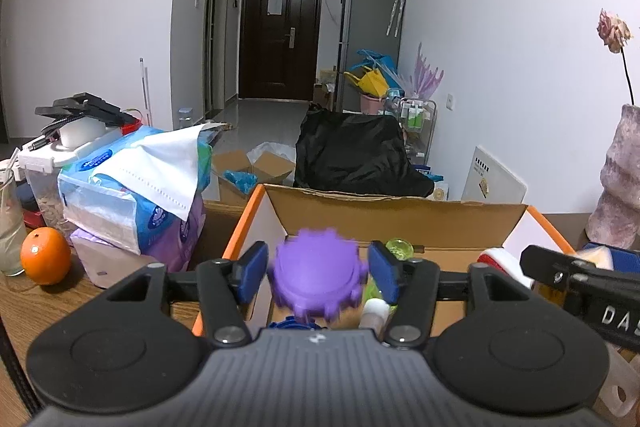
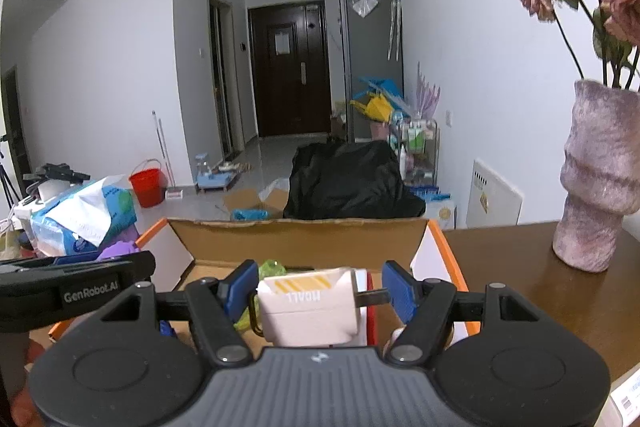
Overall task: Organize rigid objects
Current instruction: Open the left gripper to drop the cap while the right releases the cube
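Both grippers hover over the open cardboard box (image 1: pixel 400 215), the collection point. The left gripper (image 1: pixel 318 269) stands parted with clear gaps around the purple gear-shaped toy (image 1: pixel 318 279), unclamped. The right gripper (image 2: pixel 318 291) stands parted around a white carton (image 2: pixel 308 307); contact cannot be confirmed.

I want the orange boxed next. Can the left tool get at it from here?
Probably yes: the orange sits uncovered on the table, left of the left tool, though a purple gear lies between its pads.
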`<state>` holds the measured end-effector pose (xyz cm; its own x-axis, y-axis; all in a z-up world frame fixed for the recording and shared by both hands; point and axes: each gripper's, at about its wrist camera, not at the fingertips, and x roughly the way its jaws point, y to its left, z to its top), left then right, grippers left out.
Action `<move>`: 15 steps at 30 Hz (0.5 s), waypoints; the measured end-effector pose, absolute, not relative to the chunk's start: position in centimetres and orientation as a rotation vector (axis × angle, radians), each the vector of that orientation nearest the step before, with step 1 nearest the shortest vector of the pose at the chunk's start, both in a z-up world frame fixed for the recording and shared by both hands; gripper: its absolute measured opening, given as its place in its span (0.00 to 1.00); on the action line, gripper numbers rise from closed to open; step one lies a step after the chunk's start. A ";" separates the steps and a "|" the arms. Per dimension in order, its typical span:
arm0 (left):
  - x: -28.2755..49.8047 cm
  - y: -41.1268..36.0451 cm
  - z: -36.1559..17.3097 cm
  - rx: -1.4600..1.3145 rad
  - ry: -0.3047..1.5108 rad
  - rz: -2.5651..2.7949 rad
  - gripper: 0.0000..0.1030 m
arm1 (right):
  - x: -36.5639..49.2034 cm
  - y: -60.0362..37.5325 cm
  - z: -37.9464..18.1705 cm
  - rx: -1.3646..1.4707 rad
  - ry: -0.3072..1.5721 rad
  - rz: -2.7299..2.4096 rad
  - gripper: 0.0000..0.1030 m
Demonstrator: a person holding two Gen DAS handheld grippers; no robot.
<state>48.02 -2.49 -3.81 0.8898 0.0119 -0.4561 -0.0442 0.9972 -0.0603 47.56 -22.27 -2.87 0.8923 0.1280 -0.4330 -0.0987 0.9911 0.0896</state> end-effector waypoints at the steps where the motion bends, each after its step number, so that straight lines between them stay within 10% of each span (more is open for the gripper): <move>1: 48.0 -2.4 -3.8 -0.072 0.472 0.035 0.77 | 47.5 -22.4 -2.8 0.071 0.453 0.114 0.70; 6: 47.8 -2.0 -3.6 -0.088 0.468 0.055 0.97 | 47.2 -22.9 -2.4 0.085 0.440 0.093 0.84; 15: 47.6 -2.2 -3.4 -0.071 0.460 0.077 1.00 | 47.1 -22.9 -2.2 0.076 0.435 0.086 0.92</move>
<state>47.57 -2.18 -3.41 0.8933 0.0581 -0.4458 -0.0902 0.9946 -0.0512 47.06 -22.89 -2.22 0.9032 0.0993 -0.4177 -0.0667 0.9935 0.0921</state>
